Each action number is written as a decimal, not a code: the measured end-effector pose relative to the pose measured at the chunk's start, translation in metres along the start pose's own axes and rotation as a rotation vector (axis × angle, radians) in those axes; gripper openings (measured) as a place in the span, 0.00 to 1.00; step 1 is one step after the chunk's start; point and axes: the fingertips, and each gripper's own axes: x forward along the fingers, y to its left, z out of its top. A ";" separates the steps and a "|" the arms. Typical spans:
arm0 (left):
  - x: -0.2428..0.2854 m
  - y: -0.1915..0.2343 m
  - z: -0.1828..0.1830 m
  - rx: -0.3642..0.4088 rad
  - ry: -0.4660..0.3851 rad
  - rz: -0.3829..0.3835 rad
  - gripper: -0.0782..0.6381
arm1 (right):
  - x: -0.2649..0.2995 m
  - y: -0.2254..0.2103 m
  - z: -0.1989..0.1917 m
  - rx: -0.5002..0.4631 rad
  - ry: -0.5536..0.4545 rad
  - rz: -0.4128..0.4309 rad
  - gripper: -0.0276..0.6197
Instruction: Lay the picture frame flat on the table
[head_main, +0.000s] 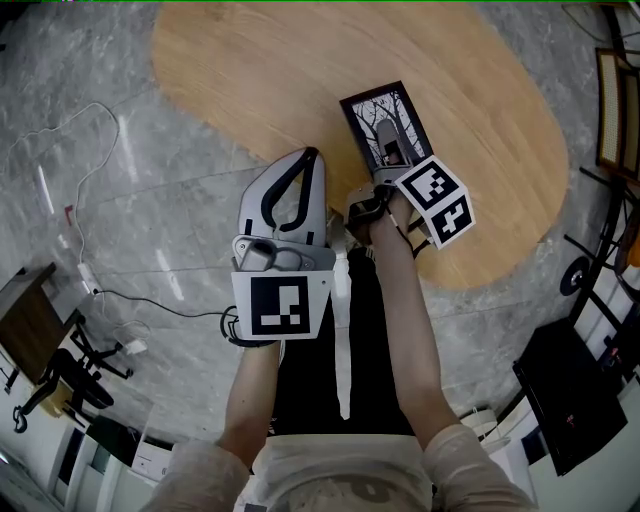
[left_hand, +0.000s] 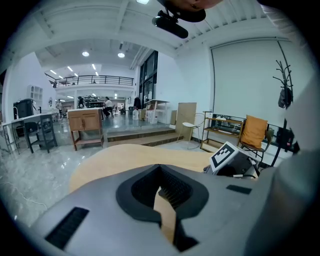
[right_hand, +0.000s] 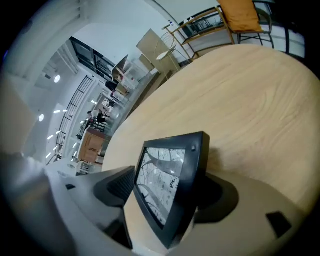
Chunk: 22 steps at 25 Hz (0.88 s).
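The person's bare forearms (head_main: 415, 330) fill the bottom of the head view, each carrying a grey handheld tool topped by a black-and-white marker cube (head_main: 437, 200).

The black rectangular picture frame holding a black-and-white tree print (head_main: 385, 122) sits near the close edge of the oval light-wood surface (head_main: 250, 60), its long side running away from the person. The right gripper view shows it print side towards the left jaw, tipped, and casting a shadow on the wood behind it. So it looks propped off the wood at an angle and not fully flat, though I cannot tell for sure.

The right claw (head_main: 387, 165) straddles the frame's near end with its jaws wide. One pad stands clear of the glass and the other sits close behind the back, so the frame is bracketed, not pinched. Judging by that, the jaws guard the frame while it settles.

The left claw (head_main: 313, 154) hangs just off the surface's edge with its tips drawn together on nothing. It seems parked there because one tool is enough for this frame.

Around the surface lies grey marble floor (head_main: 110, 230), with a white cable (head_main: 60, 140) trailing well to the left.
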 end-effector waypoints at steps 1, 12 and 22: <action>0.000 0.000 0.001 -0.002 -0.001 -0.002 0.12 | -0.002 -0.005 0.002 -0.005 -0.011 -0.034 0.59; -0.001 0.000 0.003 0.008 -0.009 -0.016 0.12 | -0.020 -0.036 0.007 0.008 -0.035 -0.135 0.62; -0.003 0.003 0.019 -0.020 -0.037 0.001 0.12 | -0.029 -0.030 0.007 0.011 -0.004 -0.127 0.61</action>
